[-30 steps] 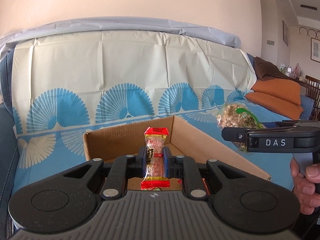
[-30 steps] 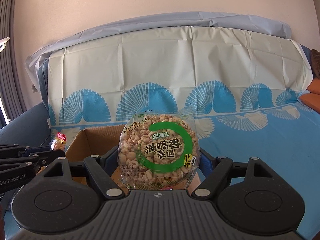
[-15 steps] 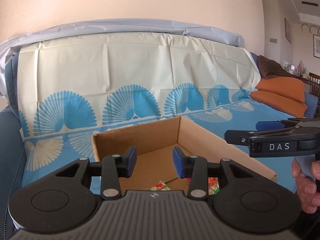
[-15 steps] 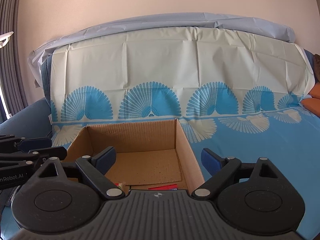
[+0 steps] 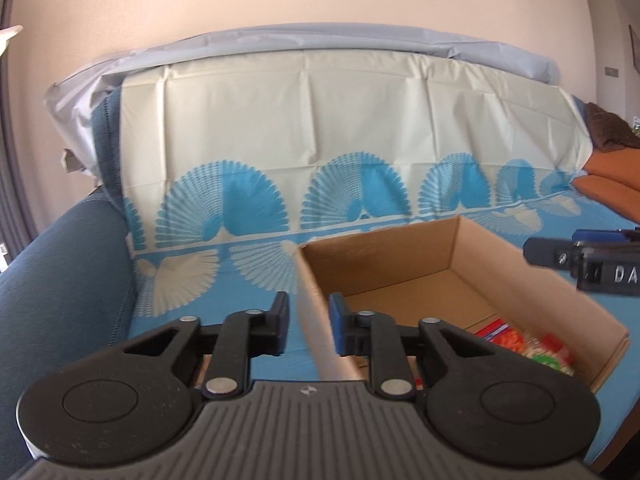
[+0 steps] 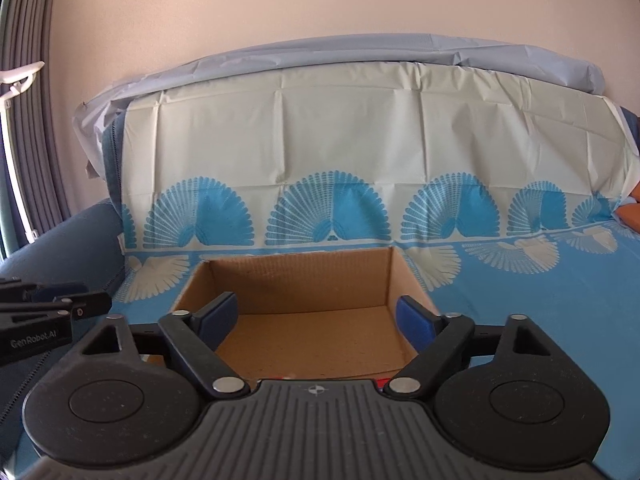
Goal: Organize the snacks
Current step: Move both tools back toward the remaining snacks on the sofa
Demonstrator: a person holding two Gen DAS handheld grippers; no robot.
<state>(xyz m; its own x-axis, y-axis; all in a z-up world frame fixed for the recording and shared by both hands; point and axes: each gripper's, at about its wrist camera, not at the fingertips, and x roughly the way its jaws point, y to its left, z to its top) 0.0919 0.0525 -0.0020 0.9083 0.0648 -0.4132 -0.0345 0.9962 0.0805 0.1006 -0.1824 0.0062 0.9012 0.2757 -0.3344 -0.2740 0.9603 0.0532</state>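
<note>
An open cardboard box (image 5: 400, 264) stands on the blue patterned cover. Red, orange and green snack packets (image 5: 516, 340) lie in its near corner. My left gripper (image 5: 308, 328) hangs over the box's left wall, its jaws closing to a narrow gap with nothing held; the wall shows through the gap from below. In the right wrist view my right gripper (image 6: 316, 320) is open over the box (image 6: 300, 280), its jaws closing a little with nothing between them. The right gripper (image 5: 580, 264) also shows side-on at the right edge of the left wrist view, and the left gripper (image 6: 60, 308) at the left edge of the right one.
A cream and blue fan-patterned sheet (image 6: 340, 140) covers the sofa back and seat. A dark blue armrest (image 5: 60, 280) rises at the left. Orange cushions (image 5: 608, 184) lie far right. A wall stands behind the sofa.
The left gripper let go of the red-ended candy and the right one let go of the round puffed-snack bag; both dropped into the box. The left gripper swung left and narrowed again.
</note>
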